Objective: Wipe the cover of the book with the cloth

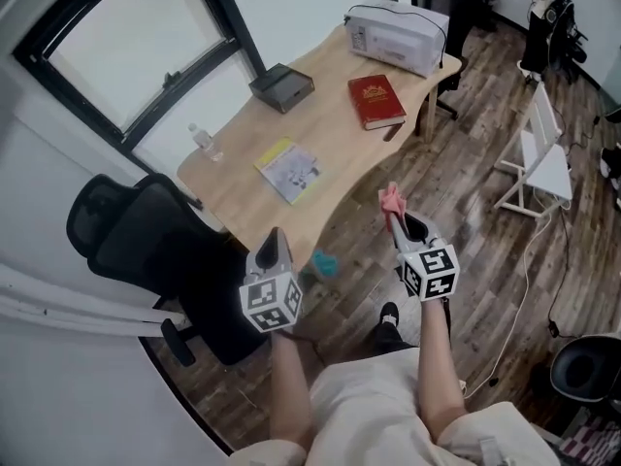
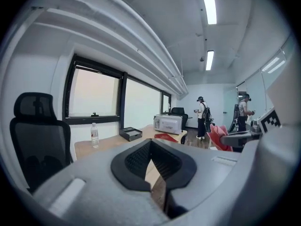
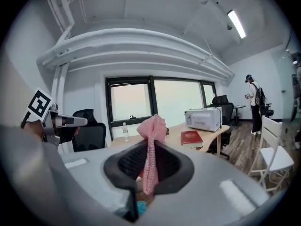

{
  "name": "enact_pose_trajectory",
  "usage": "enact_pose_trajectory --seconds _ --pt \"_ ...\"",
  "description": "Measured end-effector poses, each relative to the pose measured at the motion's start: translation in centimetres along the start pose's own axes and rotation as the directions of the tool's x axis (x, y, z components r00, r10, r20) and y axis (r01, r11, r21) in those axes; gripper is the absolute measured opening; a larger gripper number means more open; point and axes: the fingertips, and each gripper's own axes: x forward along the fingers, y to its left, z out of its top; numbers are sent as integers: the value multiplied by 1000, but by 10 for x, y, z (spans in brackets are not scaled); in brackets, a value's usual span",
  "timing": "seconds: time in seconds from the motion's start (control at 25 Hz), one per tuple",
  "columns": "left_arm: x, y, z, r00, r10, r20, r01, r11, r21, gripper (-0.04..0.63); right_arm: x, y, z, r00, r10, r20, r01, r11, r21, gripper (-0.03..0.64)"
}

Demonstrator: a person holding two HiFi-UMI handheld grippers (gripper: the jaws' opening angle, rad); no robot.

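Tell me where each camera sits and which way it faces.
Head view: on the head, looking steeply down at the desk; forearms show.
Left gripper view: rides the left hand-held gripper, looking along its shut jaws toward the desk.
Right gripper view: rides the right hand-held gripper, jaws pinching the pink cloth, facing the desk.
All three show the red book.

A dark wood-plank floor [image 1: 485, 221] runs under a pale wooden table with a wavy edge [image 1: 335, 139]. The table stands against a white wall [image 1: 291, 8], below a wide black-framed window [image 1: 126, 47]. A black mesh office chair [image 1: 136, 231] sits at the table's near end, and a white folding chair [image 1: 543, 163] stands apart to the right. Long ceiling strip lights [image 2: 207, 4] glow overhead.
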Motion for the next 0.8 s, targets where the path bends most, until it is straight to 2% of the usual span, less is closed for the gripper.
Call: enact_pose_trajectory --seconds 0.12,0.4,0.64,0.8 --pt "37 -8 3 1000 -3 4 4 998 -55 5 24 -35 8 1000 20 2 -20 1000 14 32" --pt "88 -28 -2 999 44 27 -42 996 -77 5 64 -109 14 999 41 -14 -40 999 32 31" --pt "102 -1 -7 993 118 21 -115 987 -109 5 88 -121 3 995 85 -56 -85 996 18 32" --pt "125 16 -24 988 155 -19 -156 980 -121 5 119 -128 -9 989 114 -91 -113 993 22 32"
